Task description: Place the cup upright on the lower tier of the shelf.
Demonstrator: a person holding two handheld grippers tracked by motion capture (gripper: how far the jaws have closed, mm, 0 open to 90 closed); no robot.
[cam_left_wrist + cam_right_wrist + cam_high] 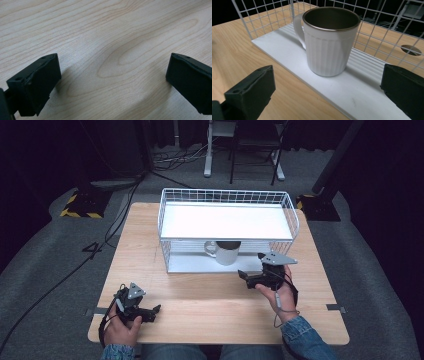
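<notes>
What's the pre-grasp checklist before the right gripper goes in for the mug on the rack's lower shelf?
1. Right gripper open: ok, jaws stand wide apart in the right gripper view.
2. Mug upright on the lower shelf: ok.
3. Mug lined up between the jaws: ok, roughly centred ahead.
4. Path to the mug free: ok, only bare table and shelf edge lie between.
5. Clearance under the rack's upper tray: cannot tell; the tray overhangs the mug in the high view.
6. Left gripper out of the way: ok, open over bare wood at the near left.
</notes>
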